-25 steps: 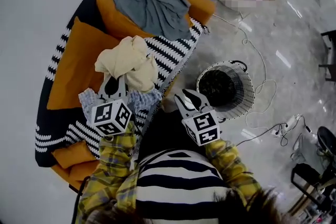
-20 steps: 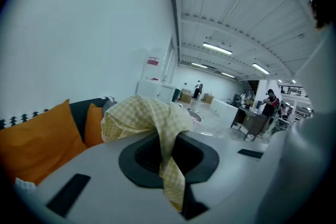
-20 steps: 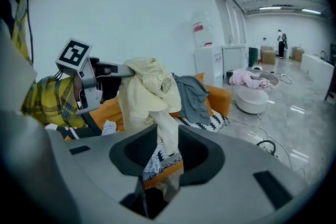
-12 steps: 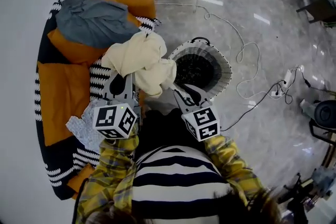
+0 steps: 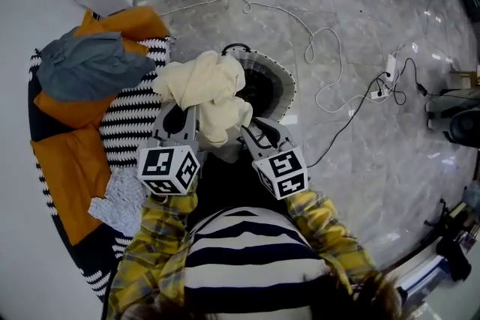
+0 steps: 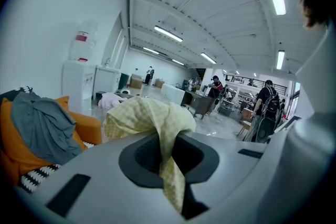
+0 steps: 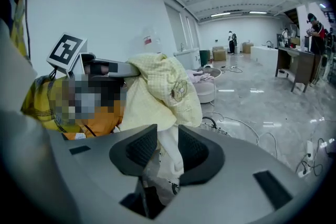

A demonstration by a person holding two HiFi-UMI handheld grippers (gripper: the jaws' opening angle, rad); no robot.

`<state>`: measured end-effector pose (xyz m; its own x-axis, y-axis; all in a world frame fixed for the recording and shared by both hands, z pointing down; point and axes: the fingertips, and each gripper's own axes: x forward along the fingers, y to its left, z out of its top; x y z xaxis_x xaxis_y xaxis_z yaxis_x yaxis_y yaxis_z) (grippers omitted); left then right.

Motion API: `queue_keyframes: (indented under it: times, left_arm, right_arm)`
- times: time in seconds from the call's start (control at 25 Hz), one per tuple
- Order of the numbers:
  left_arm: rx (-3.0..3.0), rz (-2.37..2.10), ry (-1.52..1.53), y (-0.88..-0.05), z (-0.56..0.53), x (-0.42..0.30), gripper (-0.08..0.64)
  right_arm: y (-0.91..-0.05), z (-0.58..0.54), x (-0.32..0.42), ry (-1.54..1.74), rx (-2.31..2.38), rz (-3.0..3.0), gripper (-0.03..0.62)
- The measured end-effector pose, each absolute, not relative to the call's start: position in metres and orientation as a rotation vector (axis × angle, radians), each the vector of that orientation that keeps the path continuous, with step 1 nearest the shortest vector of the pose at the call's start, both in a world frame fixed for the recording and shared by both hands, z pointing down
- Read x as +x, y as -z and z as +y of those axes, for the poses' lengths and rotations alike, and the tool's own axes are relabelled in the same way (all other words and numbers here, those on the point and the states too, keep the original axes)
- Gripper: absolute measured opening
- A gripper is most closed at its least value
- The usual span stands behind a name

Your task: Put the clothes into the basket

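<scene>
Head view: cream garment (image 5: 206, 90) now over basket (image 5: 283, 85), earlier over striped sofa (image 5: 124, 124).

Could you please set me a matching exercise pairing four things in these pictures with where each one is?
Things:
1. cream garment
2. grey garment
3. basket
4. pale speckled cloth

Places:
A. on the floor
B. on the striped throw
C. gripped by the left tongs and right tongs
D. on the orange cushion

Pairs: 1-C; 2-D; 3-A; 4-B.

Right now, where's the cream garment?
Head view, centre: the cream garment hangs between the left tool and right tool, over the basket's left rim.
</scene>
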<state>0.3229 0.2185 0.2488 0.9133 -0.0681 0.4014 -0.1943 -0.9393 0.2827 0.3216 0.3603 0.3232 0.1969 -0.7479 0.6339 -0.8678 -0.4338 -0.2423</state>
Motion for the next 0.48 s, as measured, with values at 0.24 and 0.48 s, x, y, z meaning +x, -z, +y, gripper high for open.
queue_keyframes:
  times: [0.24, 0.48]
  left_arm:
    - [2.732, -0.058, -0.711, -0.292, 0.260, 0.354, 0.038]
    - [2.714, 0.052, -0.885, -0.335, 0.285, 0.372, 0.040]
  right_arm:
    - [-0.340, 0.393, 0.341, -1.126, 2.331, -1.495, 0.137]
    - [-0.353, 0.406, 0.355, -1.173, 2.345, -1.459, 0.137]
